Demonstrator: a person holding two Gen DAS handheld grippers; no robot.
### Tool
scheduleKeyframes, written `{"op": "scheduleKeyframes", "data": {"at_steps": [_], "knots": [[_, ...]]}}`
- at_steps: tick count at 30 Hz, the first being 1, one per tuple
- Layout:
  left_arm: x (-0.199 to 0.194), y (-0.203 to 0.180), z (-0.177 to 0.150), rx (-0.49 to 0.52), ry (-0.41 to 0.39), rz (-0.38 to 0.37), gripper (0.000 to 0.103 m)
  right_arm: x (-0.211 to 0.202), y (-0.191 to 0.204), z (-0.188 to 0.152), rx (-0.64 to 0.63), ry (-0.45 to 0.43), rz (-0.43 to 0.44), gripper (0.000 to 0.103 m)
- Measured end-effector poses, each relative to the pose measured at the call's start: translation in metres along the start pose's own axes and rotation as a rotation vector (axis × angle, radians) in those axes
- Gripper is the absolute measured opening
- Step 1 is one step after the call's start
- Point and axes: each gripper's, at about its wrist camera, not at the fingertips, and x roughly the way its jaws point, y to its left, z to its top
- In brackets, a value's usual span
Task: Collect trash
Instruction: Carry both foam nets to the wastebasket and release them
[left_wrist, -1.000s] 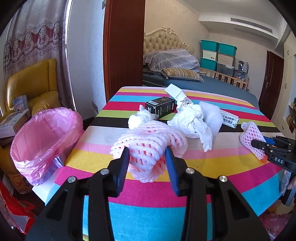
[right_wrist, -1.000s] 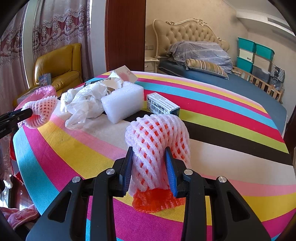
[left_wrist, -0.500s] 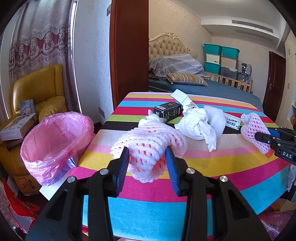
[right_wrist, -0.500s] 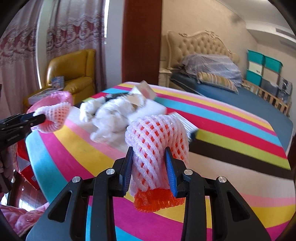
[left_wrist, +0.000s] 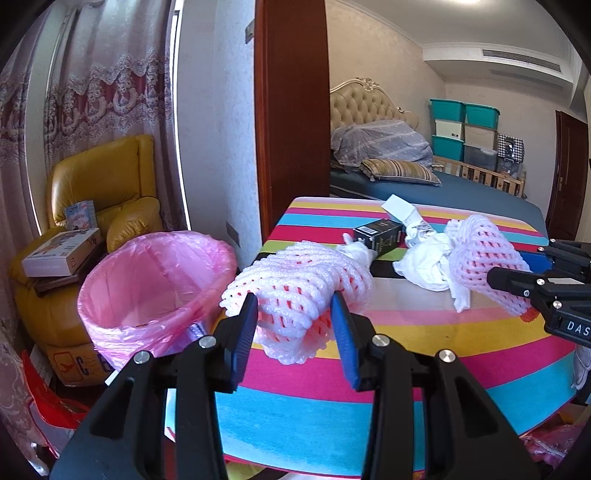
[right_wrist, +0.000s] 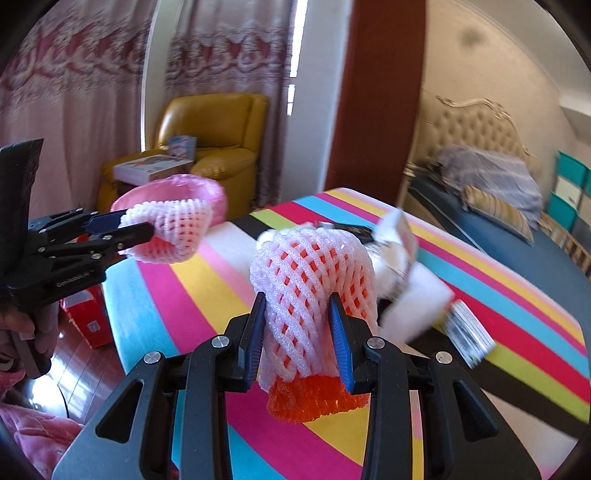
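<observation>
My left gripper (left_wrist: 295, 328) is shut on a pink foam fruit net (left_wrist: 299, 284), held above the left edge of the striped table (left_wrist: 369, 387). My right gripper (right_wrist: 299, 332) is shut on a second pink foam net with an orange end (right_wrist: 314, 288). The right gripper also shows in the left wrist view (left_wrist: 513, 284), off to the right, and the left gripper shows in the right wrist view (right_wrist: 122, 230). A bin lined with a pink bag (left_wrist: 155, 291) stands on the floor left of the table. Crumpled white paper (left_wrist: 428, 262) and a black box (left_wrist: 380, 236) lie on the table.
A yellow armchair (left_wrist: 99, 184) with boxes on it stands behind the bin. A brown door frame (left_wrist: 291, 110) rises behind the table, with a bed (left_wrist: 406, 173) beyond. A white foam block (right_wrist: 417, 306) and a small carton (right_wrist: 469, 332) lie on the table. A red bag (right_wrist: 85, 317) is on the floor.
Both grippers have moved left with their foam nets, toward the table's left edge and the pink bin. The right gripper has come closer to the left one. Both stay shut.
</observation>
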Motion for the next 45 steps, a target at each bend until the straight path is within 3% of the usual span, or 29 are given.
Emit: {"op": "scheduleKeyframes", "data": {"at_steps": [13, 24, 32, 40, 45], "knots": [[-0.017, 0.054, -0.002, -0.068, -0.044, 0.131, 0.04, 0.032, 0.059, 0.041, -0.116, -0.008, 0.112, 0.033], [-0.019, 0.104, 0.01, -0.112, -0.063, 0.228, 0.04, 0.071, 0.087, 0.081, -0.107, 0.002, 0.241, 0.033], [0.013, 0.145, 0.024, -0.138, -0.015, 0.239, 0.041, 0.11, 0.107, 0.123, -0.058, 0.0, 0.324, 0.033], [0.041, 0.185, 0.03, -0.2, 0.02, 0.238, 0.043, 0.152, 0.137, 0.153, -0.078, 0.023, 0.319, 0.034], [0.049, 0.197, 0.029, -0.227, 0.024, 0.229, 0.049, 0.17, 0.154, 0.16, -0.099, 0.027, 0.312, 0.038]]}}
